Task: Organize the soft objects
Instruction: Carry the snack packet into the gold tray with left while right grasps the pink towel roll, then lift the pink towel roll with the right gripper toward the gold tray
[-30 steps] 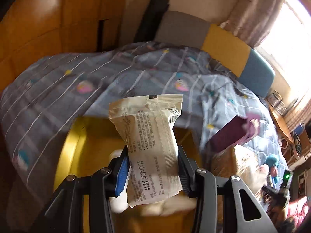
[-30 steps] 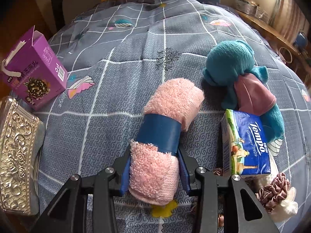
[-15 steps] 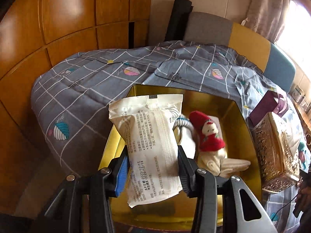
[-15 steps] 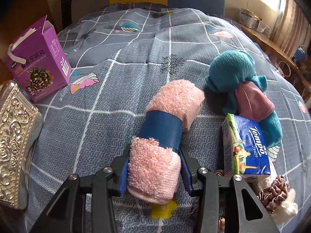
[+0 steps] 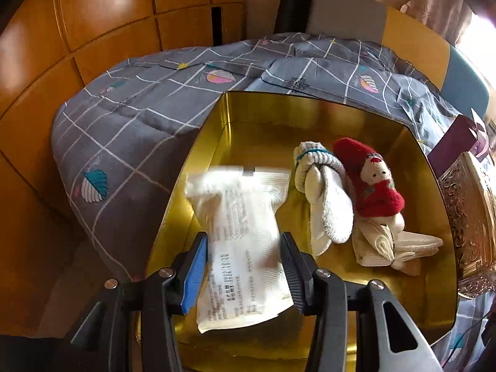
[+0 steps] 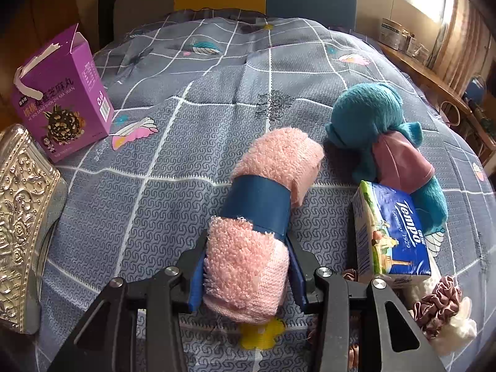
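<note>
Two soft items already lie in the gold tin (image 5: 434, 217): one bundled white sock pair (image 5: 325, 204) and one small bear doll in red hat and jumper (image 5: 375, 189), side by side on the tin floor.

One white sealed packet (image 5: 241, 235), printed with small text, hangs over the left part of the tin between the fingers of the left tool (image 5: 245, 266). Its jaws are opening; the packet looks blurred at its upper end, and I judge it is being let go into the tin.

One rolled pink towel with a blue band (image 6: 260, 214) is gripped at its near end by the right tool (image 6: 248, 276), jaws closed on it, over the bed (image 6: 173, 161). It has not reached the tin.

Left on the bed, counted:
- one teal plush toy with a mauve garment (image 6: 384, 133)
- one Tempo tissue pack (image 6: 393, 235), touching the plush
- one brown-and-cream scrunchie cluster (image 6: 440, 310); number of pieces unclear
- one yellow bit under the towel (image 6: 263, 334), kind unclear

Not soft: one purple carton (image 6: 62, 102), one embossed silver tin lid (image 6: 18, 217).

Judged progress: under halfway.
</note>
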